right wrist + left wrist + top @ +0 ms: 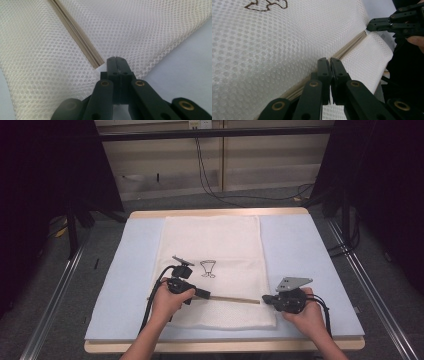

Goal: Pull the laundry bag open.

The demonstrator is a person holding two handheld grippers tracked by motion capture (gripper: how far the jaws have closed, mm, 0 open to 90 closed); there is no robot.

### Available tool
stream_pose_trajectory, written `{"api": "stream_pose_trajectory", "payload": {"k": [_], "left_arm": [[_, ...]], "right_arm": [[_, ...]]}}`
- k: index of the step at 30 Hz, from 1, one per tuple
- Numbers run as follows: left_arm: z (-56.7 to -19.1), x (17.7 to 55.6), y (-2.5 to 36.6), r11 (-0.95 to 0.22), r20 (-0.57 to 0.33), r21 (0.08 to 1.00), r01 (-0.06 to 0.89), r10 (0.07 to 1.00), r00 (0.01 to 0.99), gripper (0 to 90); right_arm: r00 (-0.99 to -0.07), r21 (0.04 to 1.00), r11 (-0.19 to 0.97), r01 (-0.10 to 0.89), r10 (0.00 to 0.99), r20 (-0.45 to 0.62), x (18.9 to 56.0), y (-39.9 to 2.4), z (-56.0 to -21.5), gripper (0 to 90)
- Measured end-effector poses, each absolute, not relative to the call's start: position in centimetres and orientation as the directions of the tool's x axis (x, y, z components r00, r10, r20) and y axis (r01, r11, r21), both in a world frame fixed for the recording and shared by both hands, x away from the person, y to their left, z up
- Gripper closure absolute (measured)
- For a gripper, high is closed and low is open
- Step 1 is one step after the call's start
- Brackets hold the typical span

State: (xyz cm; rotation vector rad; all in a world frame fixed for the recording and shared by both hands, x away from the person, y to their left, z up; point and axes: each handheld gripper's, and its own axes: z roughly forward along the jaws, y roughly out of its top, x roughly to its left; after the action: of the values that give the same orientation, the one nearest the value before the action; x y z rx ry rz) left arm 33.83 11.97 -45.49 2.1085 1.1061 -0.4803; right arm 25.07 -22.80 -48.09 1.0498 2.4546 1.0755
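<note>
Both grippers clamped at opposite ends of the zipper [234, 299].
Left gripper [204, 293] and right gripper [265, 298] have jaws closed; the white mesh bag [212, 245] lies flat on a blue mat [300, 250] over the table [220, 212], cables [210, 180] well behind.

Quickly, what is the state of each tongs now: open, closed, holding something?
Left tongs: closed at the beige zipper of the white mesh laundry bag.
Right tongs: closed on the bag's edge at the zipper's end.
</note>
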Motion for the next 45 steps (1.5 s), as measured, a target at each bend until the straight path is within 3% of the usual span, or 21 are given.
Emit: {"api": "stream_pose_trajectory", "payload": {"k": [45], "left_arm": [[-45.2,33.9,15.4,-0.358,-0.611,0.400,0.844,0.582,0.536,87.2]], "right_arm": [[-0.705,0.719,0.462,0.519,0.707,0.054,25.2,-22.9,-48.1,90.0]]}}
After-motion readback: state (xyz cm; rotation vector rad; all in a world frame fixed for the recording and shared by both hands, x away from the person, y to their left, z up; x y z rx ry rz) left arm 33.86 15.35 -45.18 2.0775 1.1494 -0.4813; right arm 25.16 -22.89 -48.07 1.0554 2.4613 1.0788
